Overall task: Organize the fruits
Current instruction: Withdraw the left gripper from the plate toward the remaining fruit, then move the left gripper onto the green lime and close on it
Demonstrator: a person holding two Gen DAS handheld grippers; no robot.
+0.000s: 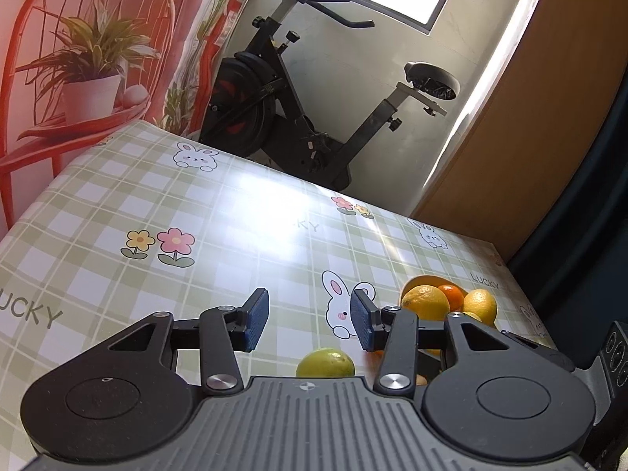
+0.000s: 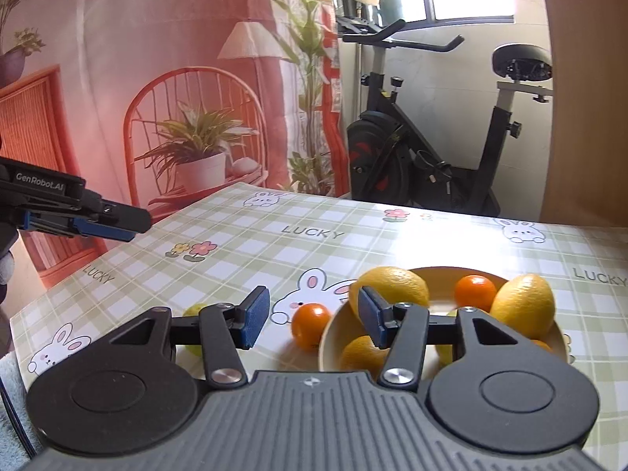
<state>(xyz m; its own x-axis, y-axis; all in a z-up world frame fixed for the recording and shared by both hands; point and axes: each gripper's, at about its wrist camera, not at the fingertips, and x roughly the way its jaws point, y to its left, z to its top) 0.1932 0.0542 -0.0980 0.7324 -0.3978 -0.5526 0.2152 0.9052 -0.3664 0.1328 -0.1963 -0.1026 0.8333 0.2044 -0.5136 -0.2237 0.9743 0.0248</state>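
My left gripper [image 1: 310, 320] stands open over the checked tablecloth [image 1: 196, 204] with nothing between its blue pads. A yellow-green citrus fruit [image 1: 325, 363] lies just below and ahead of it. At its right a bowl holds a lemon [image 1: 426, 302], an orange [image 1: 452, 296] and a second lemon [image 1: 481, 306]. My right gripper [image 2: 314, 316] is open; a loose orange [image 2: 311, 325] on the table shows between its fingers, clear of both pads. The cream bowl [image 2: 327, 339] beside it holds several lemons [image 2: 524, 306] and an orange [image 2: 475, 292]. The left gripper [image 2: 125, 227] hovers at far left.
A yellow-green fruit [image 2: 195, 310] lies partly hidden behind my right gripper's left finger. An exercise bike [image 2: 428, 165] stands beyond the table's far edge. A printed backdrop [image 2: 157, 78] hangs at the left and a wooden panel [image 2: 588, 117] stands at the right.
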